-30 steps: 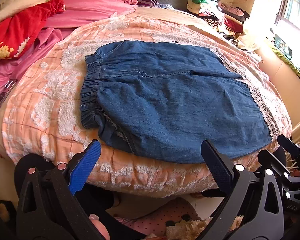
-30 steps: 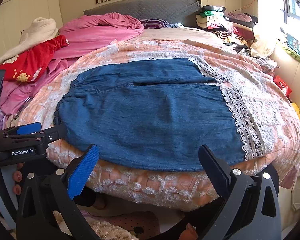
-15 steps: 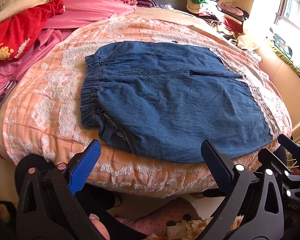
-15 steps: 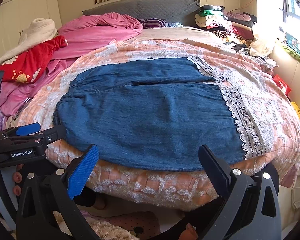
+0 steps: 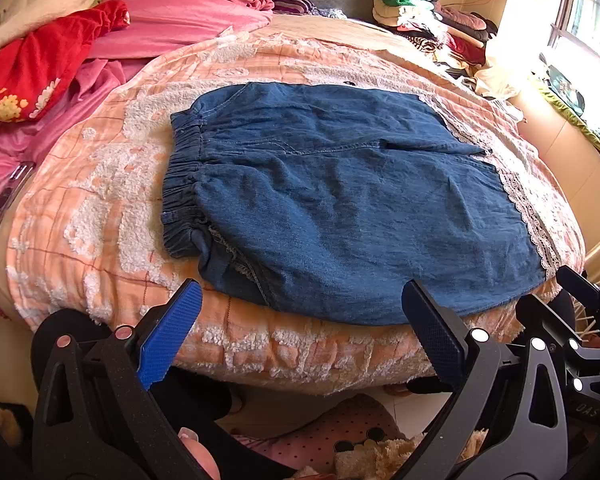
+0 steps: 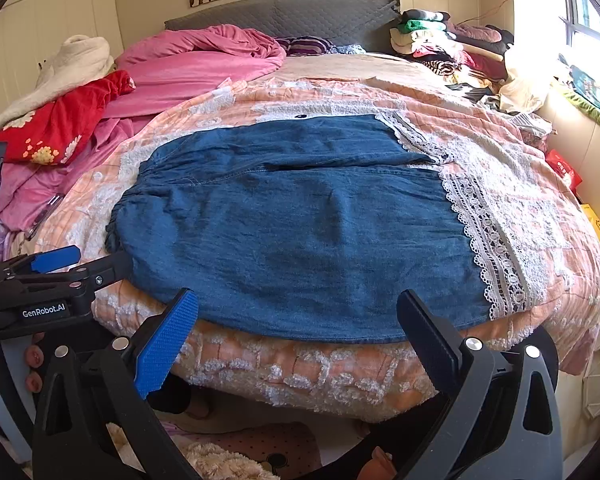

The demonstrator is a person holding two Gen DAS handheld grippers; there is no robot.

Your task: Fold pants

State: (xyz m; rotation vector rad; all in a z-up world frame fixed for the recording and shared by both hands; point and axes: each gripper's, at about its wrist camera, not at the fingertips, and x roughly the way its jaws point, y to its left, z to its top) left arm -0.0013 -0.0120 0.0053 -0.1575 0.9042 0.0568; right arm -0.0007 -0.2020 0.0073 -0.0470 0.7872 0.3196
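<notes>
Pants [image 5: 340,208] lie flat on the peach bedspread [image 5: 100,184], seemingly folded at the waistband. Left gripper [image 5: 304,336] and right gripper [image 6: 300,336] hover off the bed's edge, jaws spread, empty.

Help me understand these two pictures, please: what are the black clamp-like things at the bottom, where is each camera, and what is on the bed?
There is no robot here. A person holds a hand-held tool in each hand, and each carries a wide-angle camera looking forward along its two fingers. One picture comes from the left tool, the other from the right tool. The black arms with blue pads at the bottom of each picture are that tool's own fingers. Both are spread open and hold nothing. In the right view, the left tool also shows at the left edge.

On the bed, over a peach quilt, lie blue denim pants with lace-trimmed hems, spread flat, their elastic waistband to the left. Further back are pink bedding, a red blanket and a clothes pile.
</notes>
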